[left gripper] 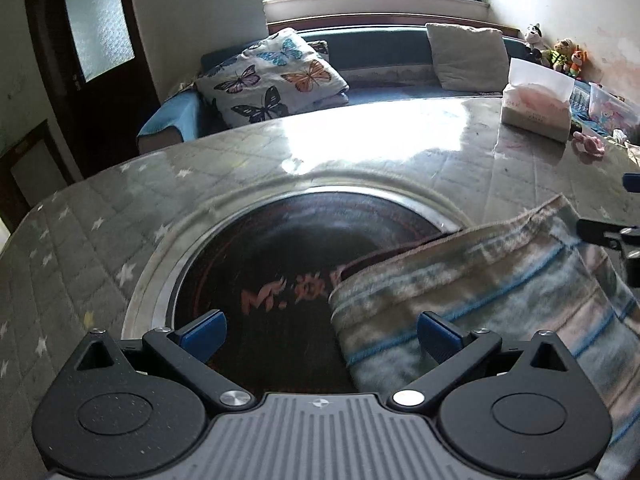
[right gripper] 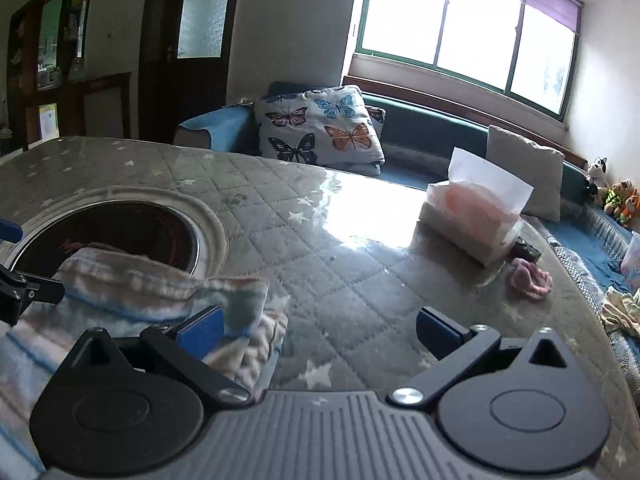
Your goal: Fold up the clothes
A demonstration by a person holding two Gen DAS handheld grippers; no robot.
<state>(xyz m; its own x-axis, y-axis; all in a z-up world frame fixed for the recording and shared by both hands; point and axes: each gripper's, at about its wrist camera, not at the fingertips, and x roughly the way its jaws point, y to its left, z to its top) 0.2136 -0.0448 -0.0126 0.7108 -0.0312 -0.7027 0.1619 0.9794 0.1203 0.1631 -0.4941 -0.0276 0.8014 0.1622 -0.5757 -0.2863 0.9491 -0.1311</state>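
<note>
Both claws gape wide, gripping nothing: left claw [left gripper: 322, 334], right claw [right gripper: 318, 330]. The striped towel [left gripper: 480, 300] lies half-folded on the table [left gripper: 360, 152], overlapping its round black hob [left gripper: 272, 256]; a careless grab might unfold it.

Table [right gripper: 340, 280]: round cooktop [left gripper: 280, 256] set into its middle. Folded cloth [left gripper: 500, 288] lies at the near edge, its far corner over the cooktop's rim. Tissue pack [right gripper: 476, 216] near the far right edge; small rag [right gripper: 530, 278] just in front of it. Sofa [right gripper: 420, 132] behind the table, holding butterfly pillow [right gripper: 320, 124] at left, plain cushion [right gripper: 524, 172] at right, stuffed toys [right gripper: 612, 196] in the far right corner.
</note>
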